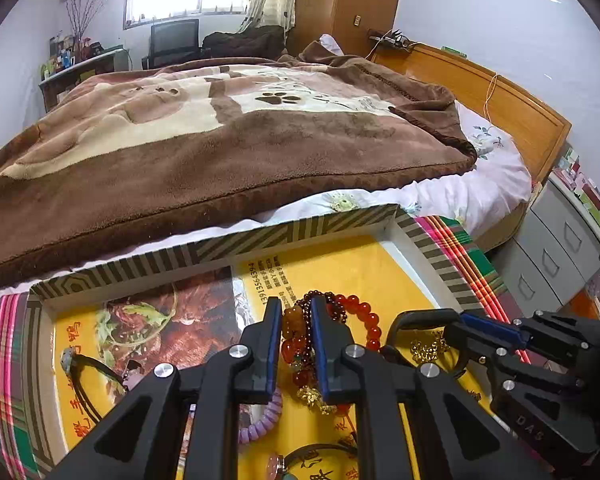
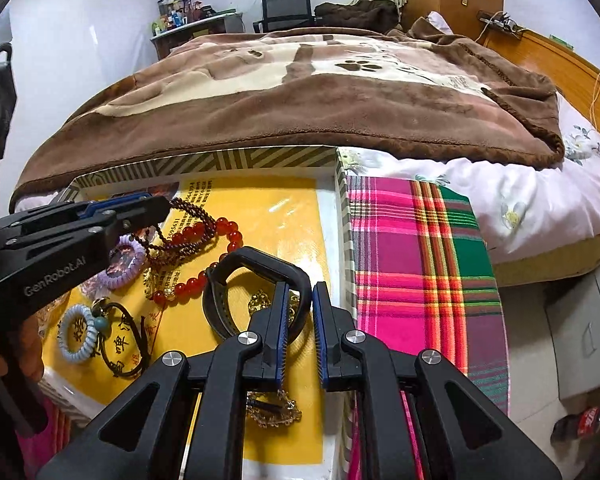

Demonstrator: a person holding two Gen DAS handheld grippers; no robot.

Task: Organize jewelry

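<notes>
The jewelry is all heaped in a shallow striped-rim box lid (image 2: 342, 216) with a yellow printed sheet lining it, sitting in the lower middle of both views. The main knot is a red bead bracelet (image 2: 204, 236) tangled with a dark garnet strand (image 2: 192, 210), plus amber beads (image 1: 293, 322) and a gold charm (image 1: 314, 396).

The left gripper (image 1: 296, 320) has its jaws straddling that bead clump with a visible gap each side, so parted, not clamped yet as far as I can tell. The right gripper (image 2: 300, 300) is at the lower centre of its view, jaws slightly apart, around the edge of a black band (image 2: 260, 264), holding nothing firmly.

Where this goes sideways, I reckon: closing on the clump grabs several strands at once, so lifting drags the whole tangle and maybe snaps a thread. The gold chain (image 2: 274, 410) under the right gripper could snag too. The purple coil hair tie (image 2: 122, 266) and blue coil tie (image 2: 74, 334) sit close enough to get hooked along. The lid is light, on a plaid cloth (image 2: 412, 264), so a hard pull might shift it.
</notes>
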